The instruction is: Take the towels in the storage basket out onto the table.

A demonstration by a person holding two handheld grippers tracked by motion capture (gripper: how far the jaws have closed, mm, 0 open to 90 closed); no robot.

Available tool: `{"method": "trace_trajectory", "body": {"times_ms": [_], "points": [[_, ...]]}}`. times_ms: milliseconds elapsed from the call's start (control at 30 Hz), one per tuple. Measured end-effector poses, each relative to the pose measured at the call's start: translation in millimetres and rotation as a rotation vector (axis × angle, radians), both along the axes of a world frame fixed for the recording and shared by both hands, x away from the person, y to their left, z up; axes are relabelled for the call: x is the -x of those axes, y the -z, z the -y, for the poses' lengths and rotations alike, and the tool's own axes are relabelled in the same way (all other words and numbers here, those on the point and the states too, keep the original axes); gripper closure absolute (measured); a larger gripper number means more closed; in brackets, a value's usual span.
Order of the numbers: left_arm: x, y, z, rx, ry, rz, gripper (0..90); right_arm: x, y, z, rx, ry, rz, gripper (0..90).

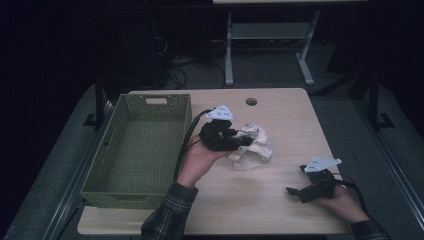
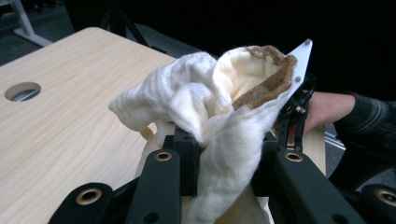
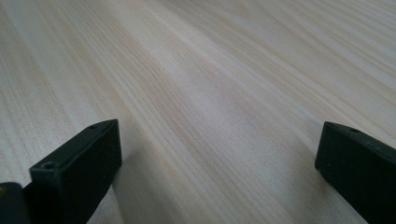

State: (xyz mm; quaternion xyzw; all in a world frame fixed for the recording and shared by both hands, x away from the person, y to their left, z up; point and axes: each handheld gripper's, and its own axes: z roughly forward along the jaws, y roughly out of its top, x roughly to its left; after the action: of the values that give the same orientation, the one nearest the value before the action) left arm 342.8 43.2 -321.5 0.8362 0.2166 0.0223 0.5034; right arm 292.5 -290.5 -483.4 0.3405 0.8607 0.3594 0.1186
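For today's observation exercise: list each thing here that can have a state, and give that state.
Cloth: crumpled, pinched in the left gripper.
Left gripper: shut on the cloth.
Right gripper: open, nothing between its jaws, low over the table.
Basket: upright, empty.

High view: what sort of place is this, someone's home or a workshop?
Probably a lab or workshop: a bare wooden table with a cable hole, loose cables on the floor, and handheld grippers.

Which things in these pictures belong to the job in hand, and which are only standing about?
In the job:
- cream cloth, pinched in the left gripper
- green woven basket, open beside it

Standing about:
- right gripper, fingers apart over bare table
- white desk frame on the floor behind
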Motion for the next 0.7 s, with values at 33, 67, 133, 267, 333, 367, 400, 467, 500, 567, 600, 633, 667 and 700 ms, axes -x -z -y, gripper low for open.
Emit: {"method": "trace_trajectory", "body": {"times_ms": [33,67,133,267,333,367,400,467,500,567,600,633,667,700], "points": [[0.1,2.4,2.4,-0.005,0.003,-0.003,70.6,0.1,0.0,0.0,0.000,0.001,-0.001,0.1],[0.4,5.0,4.9,-0.007,0.007,-0.008,70.7,0.1,0.0,-0.1,-0.001,0.001,0.000,0.1],[1.3,9.8,11.1,-0.019,0.020,-0.018,70.6,0.0,0.0,0.0,0.000,0.000,0.000,0.0],[1.2,20.8,23.1,-0.039,0.056,-0.029,70.6,0.1,0.0,-0.1,-0.001,0.001,0.000,0.1],[1.6,26.2,28.2,-0.049,0.067,-0.034,70.5,0.1,-0.1,0.0,0.000,0.000,-0.001,0.0],[1.9,30.3,31.2,-0.057,0.073,-0.035,70.5,0.0,0.0,0.0,0.000,0.000,0.000,0.1],[2.0,33.5,33.6,-0.061,0.075,-0.036,70.5,0.0,-0.1,0.0,0.000,0.000,-0.001,0.0],[1.5,40.1,37.6,-0.073,0.081,-0.046,70.4,-0.2,-0.1,-0.1,0.000,-0.002,-0.001,0.0],[1.3,43.6,39.4,-0.075,0.083,-0.046,70.2,-0.5,0.0,0.1,0.003,-0.003,0.002,0.0],[0.7,51.0,43.2,-0.086,0.089,-0.057,70.0,-0.7,0.1,0.0,0.002,-0.005,0.003,0.0],[0.6,53.9,44.9,-0.091,0.089,-0.058,69.7,-0.7,0.1,0.0,0.001,-0.006,0.003,0.0],[0.6,58.7,47.7,-0.102,0.090,-0.058,69.5,-0.8,0.1,0.0,0.002,-0.006,0.004,0.0],[0.6,62.7,50.0,-0.109,0.094,-0.062,69.4,-0.8,0.1,0.0,0.001,-0.006,0.004,0.0],[0.2,66.5,52.0,-0.116,0.100,-0.067,69.3,-1.0,0.1,0.1,0.002,-0.009,0.005,0.0]]}}
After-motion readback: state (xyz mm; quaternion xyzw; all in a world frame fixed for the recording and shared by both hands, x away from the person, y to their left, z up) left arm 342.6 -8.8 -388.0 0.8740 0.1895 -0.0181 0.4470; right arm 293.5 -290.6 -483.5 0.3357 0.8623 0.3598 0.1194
